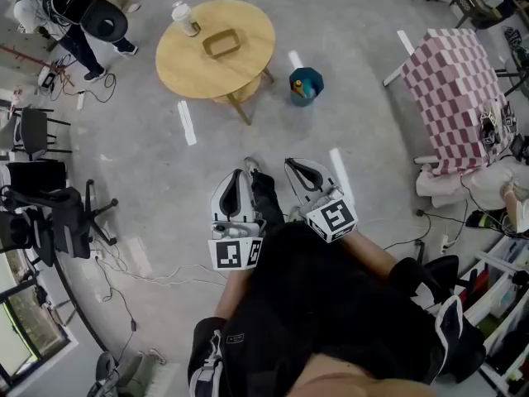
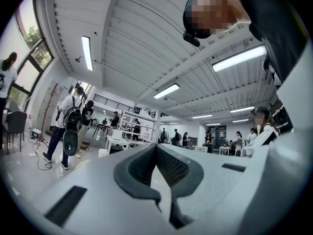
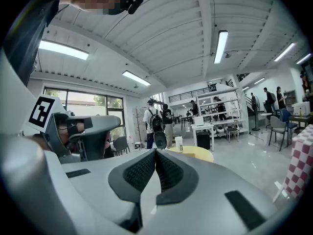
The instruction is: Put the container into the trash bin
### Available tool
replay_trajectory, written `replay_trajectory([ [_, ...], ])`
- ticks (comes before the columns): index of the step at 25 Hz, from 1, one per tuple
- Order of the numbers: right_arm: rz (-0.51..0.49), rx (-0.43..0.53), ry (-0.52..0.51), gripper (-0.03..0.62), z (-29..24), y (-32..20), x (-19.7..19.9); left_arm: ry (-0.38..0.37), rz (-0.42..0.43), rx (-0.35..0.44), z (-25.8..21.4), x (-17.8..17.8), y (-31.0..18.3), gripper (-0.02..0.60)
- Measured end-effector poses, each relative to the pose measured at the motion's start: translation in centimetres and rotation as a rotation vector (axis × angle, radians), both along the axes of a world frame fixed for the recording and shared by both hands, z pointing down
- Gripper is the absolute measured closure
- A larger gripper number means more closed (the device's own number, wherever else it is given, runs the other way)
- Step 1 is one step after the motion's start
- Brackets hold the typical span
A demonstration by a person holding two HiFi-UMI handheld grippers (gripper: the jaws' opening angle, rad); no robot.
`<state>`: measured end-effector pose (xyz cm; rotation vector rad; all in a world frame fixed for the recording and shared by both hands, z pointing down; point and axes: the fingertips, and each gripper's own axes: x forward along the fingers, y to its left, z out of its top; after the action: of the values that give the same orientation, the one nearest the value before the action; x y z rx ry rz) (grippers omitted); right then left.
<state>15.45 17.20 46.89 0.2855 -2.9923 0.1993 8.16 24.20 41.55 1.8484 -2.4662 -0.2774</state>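
Note:
A round wooden table (image 1: pixel 216 63) stands ahead, and its edge (image 3: pixel 193 153) also shows in the right gripper view. On it sit a brown rectangular container (image 1: pixel 221 43) and a white lidded cup (image 1: pixel 184 18) (image 3: pixel 179 143). A teal trash bin (image 1: pixel 305 85) stands on the floor to the table's right. My left gripper (image 1: pixel 240 174) (image 2: pixel 156 147) and right gripper (image 1: pixel 297 165) (image 3: pixel 155 153) are held side by side close to my body, well short of the table. Both point roughly level with their jaws shut and nothing between them.
A pink-and-white checkered table (image 1: pixel 457 89) stands at the right. Office chairs (image 1: pixel 51 213) and floor cables (image 1: pixel 124 271) lie at the left. A person with a backpack (image 1: pixel 78 11) stands beyond the table's left side. White tape strips (image 1: pixel 187 122) mark the floor.

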Motion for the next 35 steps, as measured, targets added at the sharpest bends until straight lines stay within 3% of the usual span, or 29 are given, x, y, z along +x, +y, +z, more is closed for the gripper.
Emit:
replay_trajectory([
  [11,-0.017,0.059,0.059,0.569,-1.4,-6.7,-15.3,0.011,0.014,0.051,-1.5,-15.3,-6.6,0.574],
  [19,0.013,0.037,0.057,0.569,-0.7,-10.1,-25.2,0.01,0.039,0.052,-1.6,-24.6,-8.8,0.574],
  [28,0.02,0.026,0.074,0.569,0.7,-13.2,-30.7,0.048,0.041,0.03,0.1,-28.7,-10.9,0.574],
  [35,-0.001,0.035,0.089,0.569,1.7,-17.0,-34.5,0.046,-0.003,0.022,0.4,-32.4,-13.4,0.574],
])
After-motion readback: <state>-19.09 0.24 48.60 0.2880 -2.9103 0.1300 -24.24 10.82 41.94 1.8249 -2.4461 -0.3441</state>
